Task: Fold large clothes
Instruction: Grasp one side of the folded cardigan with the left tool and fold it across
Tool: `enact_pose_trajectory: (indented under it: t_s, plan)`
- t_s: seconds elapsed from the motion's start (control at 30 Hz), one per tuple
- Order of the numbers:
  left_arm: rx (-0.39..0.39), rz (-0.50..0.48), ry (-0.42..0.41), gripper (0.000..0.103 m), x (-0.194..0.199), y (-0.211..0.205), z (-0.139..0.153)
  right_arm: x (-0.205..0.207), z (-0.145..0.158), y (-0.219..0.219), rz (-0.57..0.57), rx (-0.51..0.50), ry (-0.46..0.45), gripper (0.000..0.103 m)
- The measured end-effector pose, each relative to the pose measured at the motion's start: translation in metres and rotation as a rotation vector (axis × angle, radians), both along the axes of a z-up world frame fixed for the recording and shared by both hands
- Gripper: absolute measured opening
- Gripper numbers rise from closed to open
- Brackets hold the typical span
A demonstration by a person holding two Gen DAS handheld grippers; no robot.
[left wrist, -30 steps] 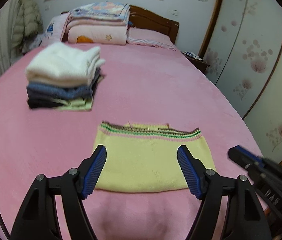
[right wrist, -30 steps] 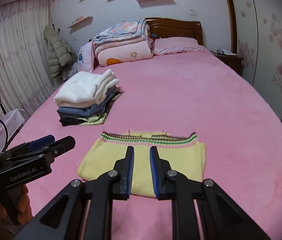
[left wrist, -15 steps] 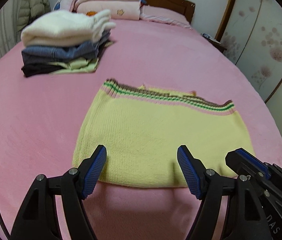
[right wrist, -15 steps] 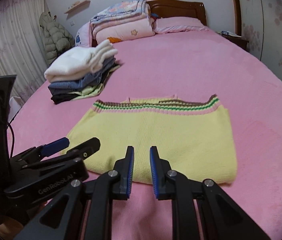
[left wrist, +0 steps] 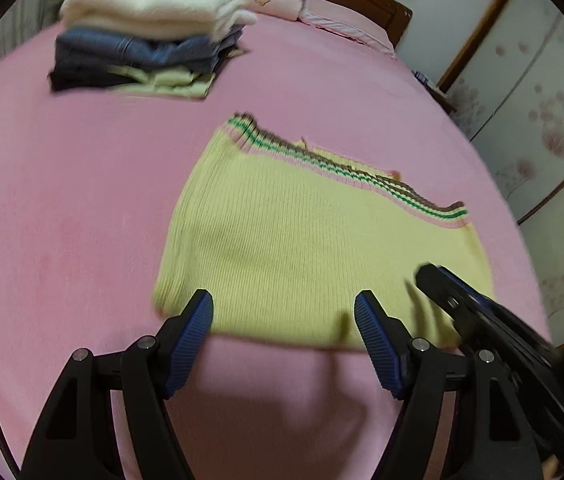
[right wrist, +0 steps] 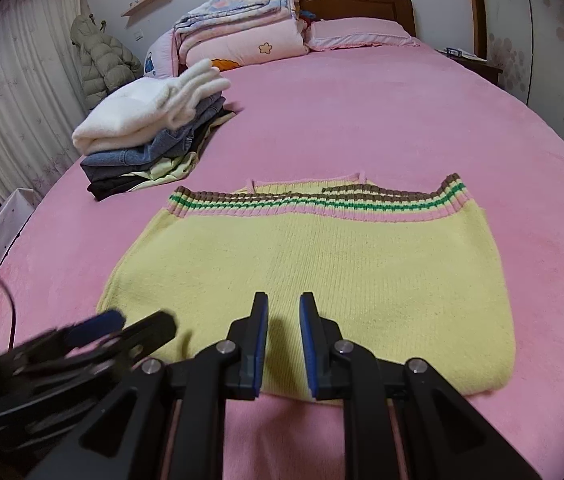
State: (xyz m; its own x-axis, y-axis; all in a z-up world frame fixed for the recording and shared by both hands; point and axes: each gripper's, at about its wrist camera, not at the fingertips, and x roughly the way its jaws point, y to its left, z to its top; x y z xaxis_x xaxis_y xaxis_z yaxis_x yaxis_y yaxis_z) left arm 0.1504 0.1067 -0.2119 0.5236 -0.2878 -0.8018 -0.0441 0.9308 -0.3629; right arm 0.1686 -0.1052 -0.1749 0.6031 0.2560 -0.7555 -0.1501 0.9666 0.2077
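Yellow knitted sweater (right wrist: 314, 276) lies flat on the pink bed cover (right wrist: 402, 120), already folded to a rectangle; striped band (brown, green, pink) on the far edge, plain folded edge nearest the grippers. Judged soft, limp and fairly light; the thick ribbed knit should give the pads purchase, but layers may slide apart or sag if pinched at one point only. Best hold: the near edge, one grip toward each corner, taking all layers together.

Left gripper (left wrist: 284, 320): jaws wide, nothing between them, poised over the near edge towards its left corner. Right gripper (right wrist: 284, 340): jaws narrow, nearly closed, holding nothing, above the middle of the near edge.

Stack of folded clothes (right wrist: 150, 136) sits well apart, far left. Folded quilts (right wrist: 242, 24) by the headboard.
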Motion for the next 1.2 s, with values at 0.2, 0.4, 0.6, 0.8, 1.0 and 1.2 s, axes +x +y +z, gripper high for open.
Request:
enact_pose_trajectory:
  t_s: [0.2,0.4,0.6,0.8,1.0,1.2]
  plan:
    - [-0.173,0.058,0.052,0.072,-0.014,0.022,-0.024,0.003,-0.003,-0.002,-0.012,0.009,-0.005,0.015]
    - [-0.264,0.088,-0.008,0.072,0.001,0.028,-0.034,0.004,-0.004,0.002,-0.002,0.012,0.004,0.011]
    - [-0.386,0.141,-0.044,0.072,0.023,0.039,-0.043,0.004,-0.006,0.005,-0.003,0.012,0.014,0.011]
    - [-0.389,0.147,-0.066,0.048,0.024,0.042,-0.038,0.006,-0.01,0.009,-0.019,0.025,0.035,0.009]
    - [-0.271,0.094,-0.096,0.015,0.024,0.03,-0.03,0.011,-0.028,0.015,-0.029,0.022,0.077,0.009]
    - [-0.102,-0.061,-0.253,0.014,0.016,-0.018,0.017,0.013,-0.041,0.003,-0.043,0.085,0.098,0.009]
